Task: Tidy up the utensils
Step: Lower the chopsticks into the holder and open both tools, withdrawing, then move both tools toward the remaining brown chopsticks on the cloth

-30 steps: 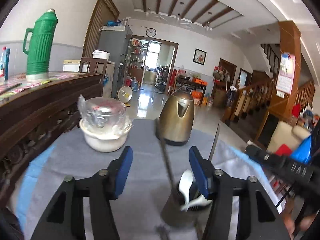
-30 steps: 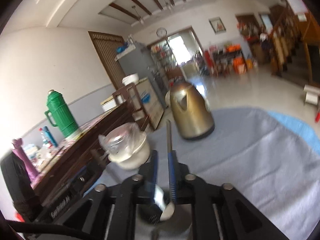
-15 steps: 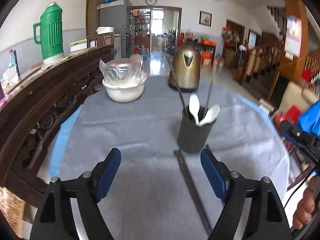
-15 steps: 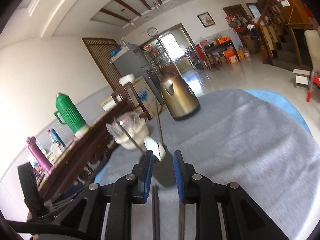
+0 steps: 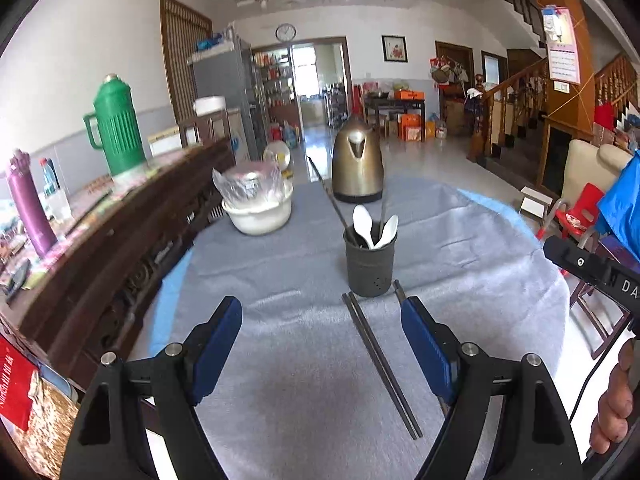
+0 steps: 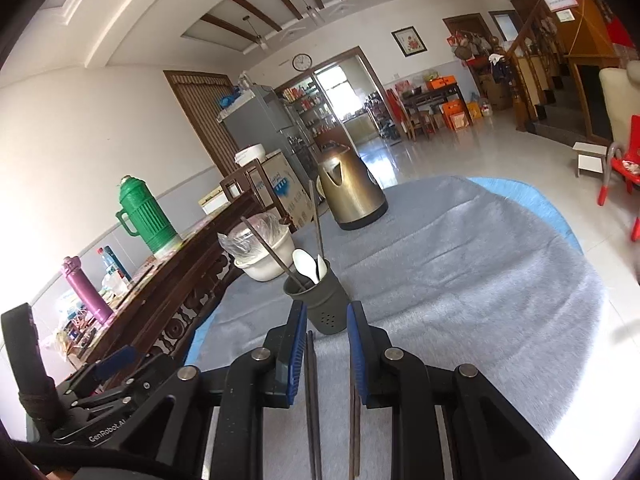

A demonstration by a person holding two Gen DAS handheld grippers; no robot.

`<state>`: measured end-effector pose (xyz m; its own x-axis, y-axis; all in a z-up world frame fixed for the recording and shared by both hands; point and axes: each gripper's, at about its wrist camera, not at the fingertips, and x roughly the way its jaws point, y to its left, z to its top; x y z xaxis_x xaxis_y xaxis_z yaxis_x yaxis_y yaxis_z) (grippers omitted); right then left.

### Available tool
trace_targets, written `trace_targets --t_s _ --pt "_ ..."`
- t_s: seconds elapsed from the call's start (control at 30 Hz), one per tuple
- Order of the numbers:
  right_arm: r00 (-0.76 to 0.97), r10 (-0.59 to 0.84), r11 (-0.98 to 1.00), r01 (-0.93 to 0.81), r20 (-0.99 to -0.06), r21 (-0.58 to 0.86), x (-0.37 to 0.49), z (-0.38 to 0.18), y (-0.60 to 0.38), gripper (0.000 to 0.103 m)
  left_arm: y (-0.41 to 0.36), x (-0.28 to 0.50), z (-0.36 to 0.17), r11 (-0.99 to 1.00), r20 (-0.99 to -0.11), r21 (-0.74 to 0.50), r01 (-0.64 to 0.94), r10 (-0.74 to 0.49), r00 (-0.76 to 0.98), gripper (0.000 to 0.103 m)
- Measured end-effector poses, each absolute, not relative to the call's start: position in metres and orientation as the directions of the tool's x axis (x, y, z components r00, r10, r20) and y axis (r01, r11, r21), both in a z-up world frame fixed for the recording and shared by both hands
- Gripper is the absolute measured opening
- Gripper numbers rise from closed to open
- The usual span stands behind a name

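The left gripper (image 5: 322, 344) is sitting with its jaws spread wide and empty at the bottom of its own frame. The right gripper (image 6: 326, 344) is showing a narrower gap, released and gripping nothing as far as its view shows.

Between the left pads, a pair of dark chopsticks (image 5: 380, 364) is lying flat on the grey tablecloth (image 5: 460, 248), running from lower right of centre up toward the holder. A further stick (image 5: 399, 288) is peeking out beside the right pad, mostly hidden behind it. In the right wrist view, the pair (image 6: 313, 396) is lying between the pads near the left one, and what may be that single stick (image 6: 353, 420) is lying near the right pad; the blur there is making this uncertain.

Just beyond, the dark utensil holder (image 5: 370, 266) is standing upright at frame centre, carrying two white spoons (image 5: 374, 228) and two leaning sticks. The gold kettle (image 5: 357, 168) is behind it, and the white bowl (image 5: 260, 208) under plastic wrap is to its upper left.

Judging from this, the loose chopsticks are waiting to be gathered. The risks are these: thin rods lying flat on nap may be rolling away from closing pads, or only one of the pair may be getting caught. The holder is touching or nearly touching the stick tips, so a forward reach could be tipping it and spilling the spoons.
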<state>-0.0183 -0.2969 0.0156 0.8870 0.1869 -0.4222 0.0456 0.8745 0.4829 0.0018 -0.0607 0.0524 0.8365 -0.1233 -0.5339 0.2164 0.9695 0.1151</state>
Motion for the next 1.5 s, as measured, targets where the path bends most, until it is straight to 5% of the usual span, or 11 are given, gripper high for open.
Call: trace_targets --t_s 0.1,0.23,0.97,1.5 --pt "0.896 0.187 0.876 0.034 -0.403 0.482 -0.034 0.025 -0.295 0.025 -0.061 -0.016 0.066 0.968 -0.502 0.131 0.212 -0.12 0.857 0.083" --pt "0.909 0.195 0.874 0.009 -0.367 0.486 -0.058 0.04 -0.289 0.069 -0.059 -0.038 0.084 0.964 -0.455 0.167 0.209 -0.112 0.883 0.086" --pt "0.896 0.11 0.929 0.062 -0.43 0.366 -0.129 0.049 -0.264 0.068 -0.044 -0.097 0.132 0.966 -0.346 0.23 0.122 -0.035 0.937 0.091" --pt "0.915 0.015 0.956 0.106 -0.404 0.274 -0.147 0.054 -0.23 0.068 -0.031 -0.1 0.112 0.971 -0.399 0.215 0.108 -0.013 0.917 0.092"
